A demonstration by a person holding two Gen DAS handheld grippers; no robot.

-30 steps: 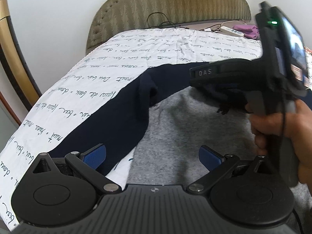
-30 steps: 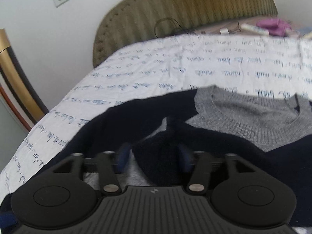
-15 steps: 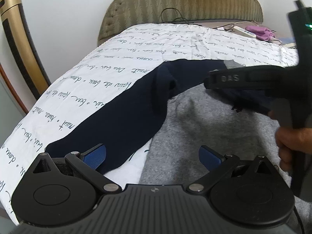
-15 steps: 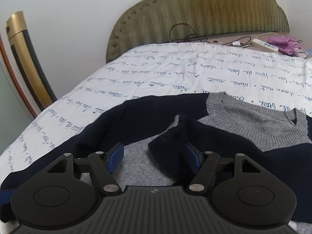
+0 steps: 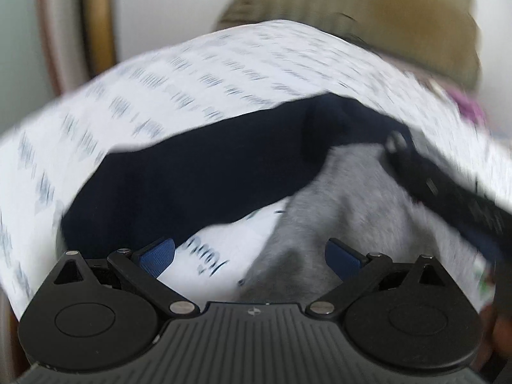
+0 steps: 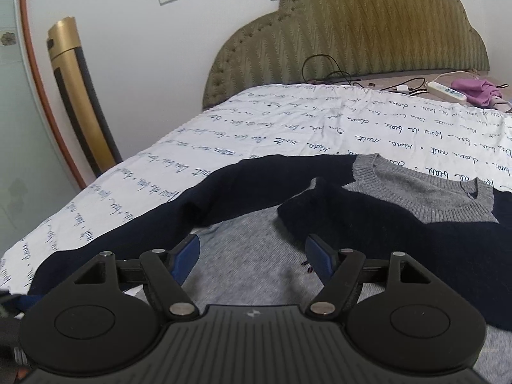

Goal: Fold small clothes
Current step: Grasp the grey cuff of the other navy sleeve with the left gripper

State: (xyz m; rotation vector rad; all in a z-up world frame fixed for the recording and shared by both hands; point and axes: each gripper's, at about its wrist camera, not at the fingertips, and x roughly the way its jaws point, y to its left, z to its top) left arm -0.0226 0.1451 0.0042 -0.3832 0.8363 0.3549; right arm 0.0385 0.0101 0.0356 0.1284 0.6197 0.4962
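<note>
Both grippers, left point(image 5: 251, 256) and right point(image 6: 251, 256), have empty, wide jaws above the sweater point(image 6: 256, 240); its folded sleeve point(image 6: 320, 204) at 1 o'clock may slip open.

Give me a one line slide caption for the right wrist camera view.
Open right gripper hovers over a grey and navy sweater spread on a script-print bedsheet.

Left wrist view is all motion smear: the writing on the bedsheet point(image 5: 192, 73) is unreadable and the headboard point(image 5: 368, 22) is mush. In the right wrist view the sweater point(image 6: 416, 192) runs off the right edge, hem hidden behind the tongs' housing.
</note>
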